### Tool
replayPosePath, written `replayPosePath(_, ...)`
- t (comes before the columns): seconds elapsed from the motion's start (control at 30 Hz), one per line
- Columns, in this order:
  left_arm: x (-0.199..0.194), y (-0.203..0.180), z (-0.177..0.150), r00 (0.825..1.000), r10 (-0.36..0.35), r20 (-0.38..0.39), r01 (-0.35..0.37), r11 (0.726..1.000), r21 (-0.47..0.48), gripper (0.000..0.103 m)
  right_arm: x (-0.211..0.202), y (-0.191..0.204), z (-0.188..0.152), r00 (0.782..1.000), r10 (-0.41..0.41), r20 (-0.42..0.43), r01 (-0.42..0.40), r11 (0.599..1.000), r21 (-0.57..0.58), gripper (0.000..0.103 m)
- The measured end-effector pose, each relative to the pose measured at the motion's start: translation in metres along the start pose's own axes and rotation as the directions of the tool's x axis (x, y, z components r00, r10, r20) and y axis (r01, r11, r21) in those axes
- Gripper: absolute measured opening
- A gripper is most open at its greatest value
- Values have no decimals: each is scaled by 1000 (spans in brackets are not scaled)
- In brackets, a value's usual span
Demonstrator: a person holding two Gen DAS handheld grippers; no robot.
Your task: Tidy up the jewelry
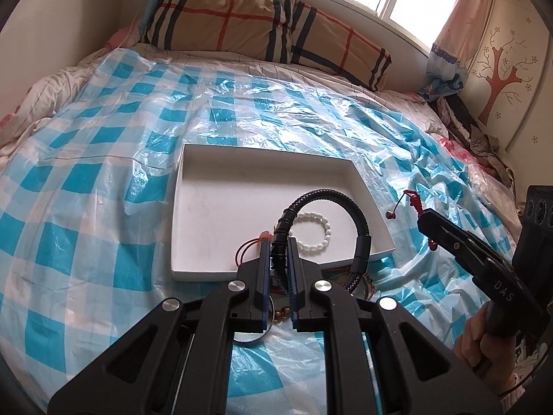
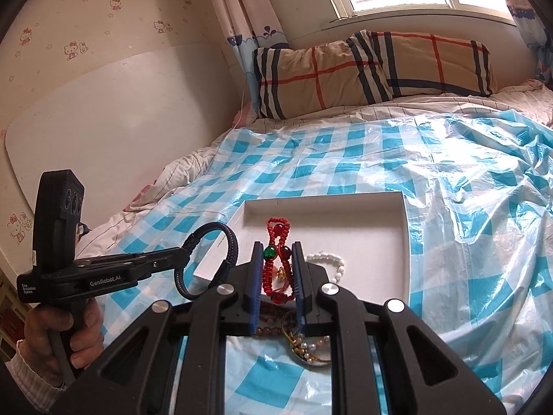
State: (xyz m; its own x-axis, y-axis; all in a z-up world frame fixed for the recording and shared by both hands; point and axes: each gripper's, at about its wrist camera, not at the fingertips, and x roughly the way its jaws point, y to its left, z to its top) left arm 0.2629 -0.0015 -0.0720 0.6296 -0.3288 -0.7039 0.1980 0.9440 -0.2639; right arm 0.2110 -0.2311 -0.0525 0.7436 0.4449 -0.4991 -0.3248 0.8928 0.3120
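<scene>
A shallow white box (image 1: pixel 214 207) lies on the blue-checked plastic sheet on the bed; it also shows in the right wrist view (image 2: pixel 366 228). A white bead bracelet (image 1: pixel 323 233) lies inside it near the front edge. My left gripper (image 1: pixel 278 243) is shut on a black braided leather bracelet (image 1: pixel 359 221) and holds it up over the box's front edge. My right gripper (image 2: pixel 276 249) is shut on a red knotted cord bracelet (image 2: pixel 273 238) with green and red beads, above the box's near edge. The right gripper shows in the left wrist view (image 1: pixel 428 219), at the box's right.
A pile of other jewelry (image 2: pixel 304 342) lies on the sheet just in front of the box, under both grippers. A plaid pillow (image 1: pixel 262 24) lies at the head of the bed under the window. A white board (image 2: pixel 114 121) leans on the left wall.
</scene>
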Motion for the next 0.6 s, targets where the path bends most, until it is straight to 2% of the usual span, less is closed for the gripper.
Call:
replayPosePath(0.13,13,3,6,1000,8,-2,-8,1000,-2,8,17,-6,4,1000,-10,1,10,1000,-6,17)
replayPosePath(0.17,18,4,8,1000,10,-5,-10,1000,-3,8,21,-8,4,1000,-22,0,22,1000,-9,21)
replayPosePath(0.2,23,4,9,1000,16,-10,-16,1000,-2,8,25,-10,3,999,-43,-4,43,999,-12,29)
replayPosePath(0.23,30,4,10,999,24,-24,-24,1000,3,8,30,-14,2,998,-61,-12,61,998,-8,47)
replayPosePath(0.27,40,5,11,998,36,-44,-36,999,8,9,33,-18,1,998,-66,-19,66,998,3,49)
replayPosePath(0.37,58,10,6,994,60,-88,-60,998,-4,9,29,-25,-5,996,-76,-40,77,997,23,49)
replayPosePath(0.47,54,7,-3,995,61,-84,-61,998,4,9,17,-26,-18,994,-87,-65,88,996,17,49)
replayPosePath(0.6,44,0,-16,995,39,-93,-37,999,25,9,10,-34,-41,985,-99,-139,106,993,45,49)
